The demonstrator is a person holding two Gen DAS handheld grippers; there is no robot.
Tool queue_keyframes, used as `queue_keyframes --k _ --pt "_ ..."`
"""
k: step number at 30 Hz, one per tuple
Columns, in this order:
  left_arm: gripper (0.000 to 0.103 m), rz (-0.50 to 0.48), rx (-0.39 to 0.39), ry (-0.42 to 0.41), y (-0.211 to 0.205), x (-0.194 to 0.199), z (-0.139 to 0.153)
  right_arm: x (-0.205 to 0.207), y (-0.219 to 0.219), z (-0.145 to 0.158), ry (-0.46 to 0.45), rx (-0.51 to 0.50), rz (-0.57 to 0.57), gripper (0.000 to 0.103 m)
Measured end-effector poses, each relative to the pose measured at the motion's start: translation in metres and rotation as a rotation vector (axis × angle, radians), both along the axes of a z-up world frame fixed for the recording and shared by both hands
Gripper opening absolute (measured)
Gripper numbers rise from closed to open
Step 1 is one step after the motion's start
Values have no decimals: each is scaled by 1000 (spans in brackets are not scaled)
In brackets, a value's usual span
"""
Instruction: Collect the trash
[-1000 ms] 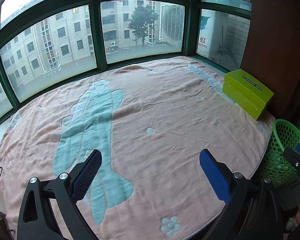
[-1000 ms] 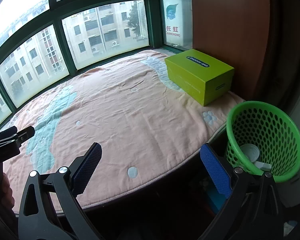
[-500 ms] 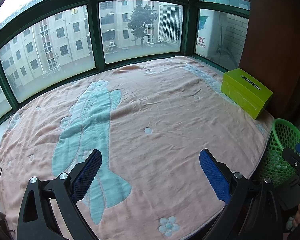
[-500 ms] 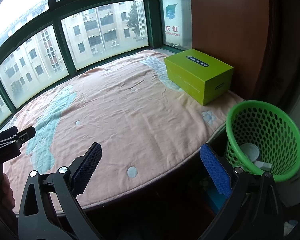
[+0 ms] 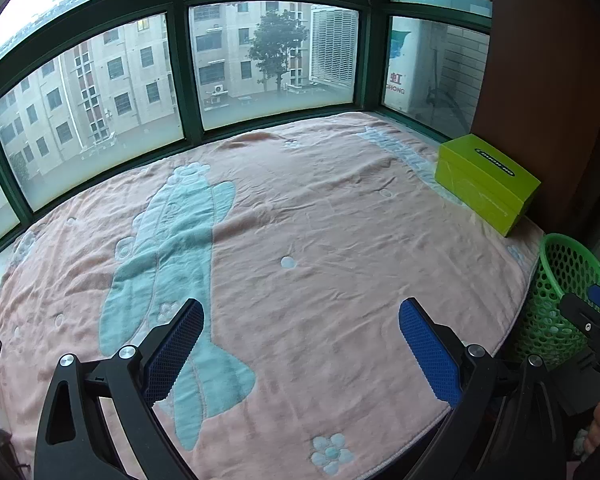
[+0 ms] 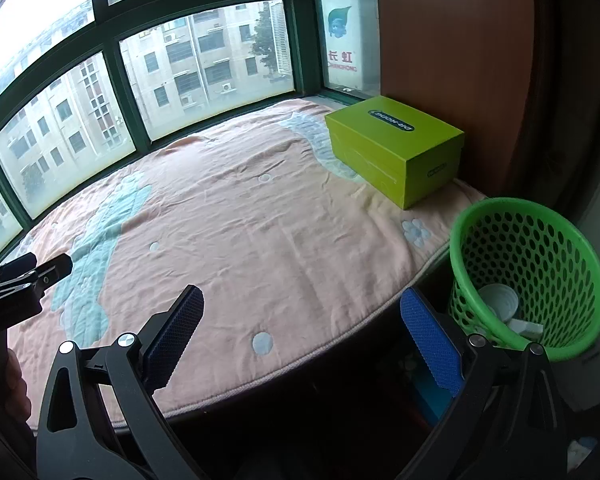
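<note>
A green mesh basket (image 6: 540,236) stands on the floor at the right of the bay-window platform. It holds a white cup (image 6: 500,302) and a small white piece (image 6: 528,326). The basket also shows in the left wrist view (image 5: 560,276). My left gripper (image 5: 300,336) is open and empty above the pink blanket (image 5: 320,240). My right gripper (image 6: 300,332) is open and empty above the blanket's front edge, left of the basket. I see no loose trash on the blanket (image 6: 260,216).
A lime-green box (image 6: 396,152) lies on the blanket's right side against a brown wall panel (image 6: 460,60); it also shows in the left wrist view (image 5: 484,180). Green-framed windows (image 5: 180,92) ring the back. A blue item (image 6: 424,396) lies in the dark under the platform.
Both views have shifted very slightly; both grippers stay open and empty.
</note>
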State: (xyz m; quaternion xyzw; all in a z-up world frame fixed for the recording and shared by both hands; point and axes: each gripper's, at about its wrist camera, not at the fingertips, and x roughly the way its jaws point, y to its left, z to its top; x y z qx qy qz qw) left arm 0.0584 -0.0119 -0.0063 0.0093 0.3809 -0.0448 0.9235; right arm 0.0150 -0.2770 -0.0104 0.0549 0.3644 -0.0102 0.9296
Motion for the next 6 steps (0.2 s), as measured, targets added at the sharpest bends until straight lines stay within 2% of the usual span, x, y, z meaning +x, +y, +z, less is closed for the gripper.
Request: queue_keyframes --k 6 --pt "95 -4 0 1 -1 2 0 0 0 -1 1 2 -2 98"
